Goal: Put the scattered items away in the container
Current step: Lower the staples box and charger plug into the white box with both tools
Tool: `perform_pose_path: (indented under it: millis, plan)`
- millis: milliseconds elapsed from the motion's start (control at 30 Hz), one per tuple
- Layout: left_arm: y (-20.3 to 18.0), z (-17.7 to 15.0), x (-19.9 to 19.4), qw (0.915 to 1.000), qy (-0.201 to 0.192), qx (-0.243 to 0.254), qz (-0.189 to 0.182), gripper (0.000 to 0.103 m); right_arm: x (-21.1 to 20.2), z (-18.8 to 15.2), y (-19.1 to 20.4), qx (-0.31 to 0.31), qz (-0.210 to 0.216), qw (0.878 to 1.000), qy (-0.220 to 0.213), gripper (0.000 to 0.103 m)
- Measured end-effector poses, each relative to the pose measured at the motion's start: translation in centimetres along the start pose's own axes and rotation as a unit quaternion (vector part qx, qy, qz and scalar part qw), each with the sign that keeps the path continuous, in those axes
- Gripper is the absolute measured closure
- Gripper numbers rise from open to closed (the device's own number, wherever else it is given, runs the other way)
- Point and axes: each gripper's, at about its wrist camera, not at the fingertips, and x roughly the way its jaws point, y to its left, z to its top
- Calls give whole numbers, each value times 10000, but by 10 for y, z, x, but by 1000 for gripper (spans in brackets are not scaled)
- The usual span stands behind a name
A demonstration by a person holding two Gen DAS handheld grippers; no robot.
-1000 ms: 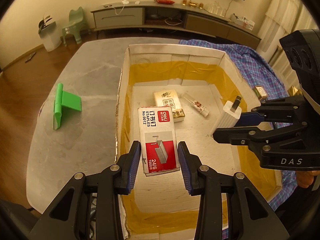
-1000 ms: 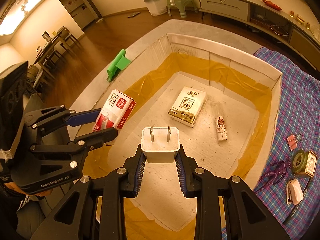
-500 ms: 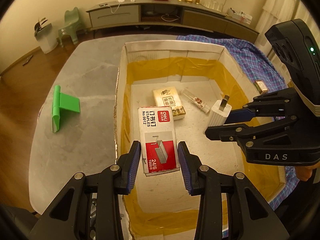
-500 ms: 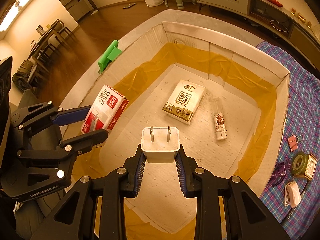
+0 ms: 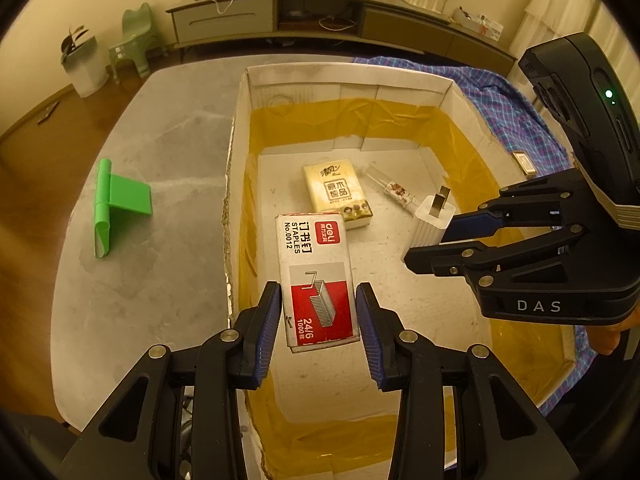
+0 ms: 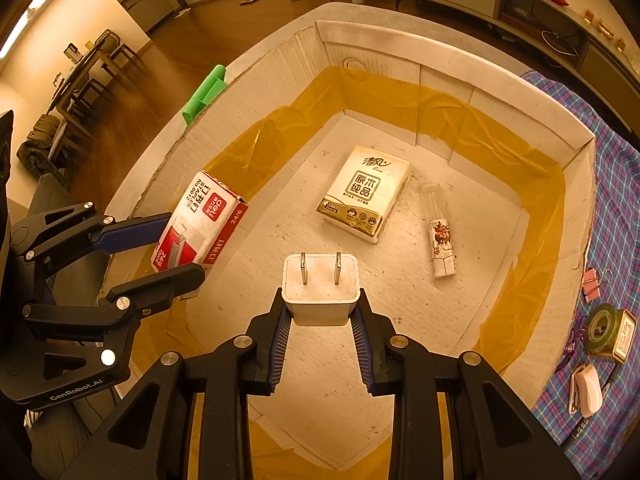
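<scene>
My left gripper is shut on a red and white staples box and holds it over the near left part of the white cardboard box. It shows in the right wrist view with the staples box. My right gripper is shut on a white plug adapter, prongs pointing forward, above the box floor. It also shows in the left wrist view with the adapter. A tissue pack and a small tube lie inside the box.
A green plastic stand lies on the grey table left of the box. On the plaid cloth to the right are a pink binder clip, a green tape roll, a small white stapler and a purple item.
Both grippers have moved further over the box and lower toward its floor, each still holding its item. The right gripper has come closer to the left one.
</scene>
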Motion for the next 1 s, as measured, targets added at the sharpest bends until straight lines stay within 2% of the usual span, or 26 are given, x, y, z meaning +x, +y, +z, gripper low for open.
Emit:
perform_pose_path:
  millis: [500, 1000]
  plan:
    - [0, 6, 5, 9999, 135, 23, -55, 61, 7, 5, -8, 172, -52, 9998, 88, 71]
    - [1, 3, 1, 9997, 218, -75, -12, 61, -4, -3, -14, 312, -42, 9995, -69, 71]
